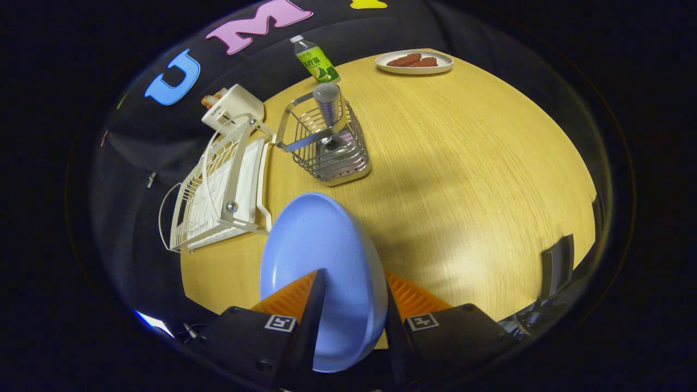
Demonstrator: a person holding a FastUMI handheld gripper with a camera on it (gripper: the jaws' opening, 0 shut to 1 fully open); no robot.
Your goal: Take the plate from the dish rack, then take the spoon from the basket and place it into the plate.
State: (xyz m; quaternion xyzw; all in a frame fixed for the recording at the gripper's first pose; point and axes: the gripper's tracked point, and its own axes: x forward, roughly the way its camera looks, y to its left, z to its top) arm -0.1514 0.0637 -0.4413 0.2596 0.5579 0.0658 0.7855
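My gripper is shut on a light blue plate, which stands on edge between the two fingers above the wooden table. The white wire dish rack lies beyond the fingers to the left, with no dish in it. Straight ahead, past the plate, stands a metal wire basket. A spoon stands upright in it, its grey handle sticking out above the rim.
A green-labelled bottle stands behind the basket. A white plate with sausages sits at the table's far edge. A white box lies behind the rack. The round wooden table stretches out to the right.
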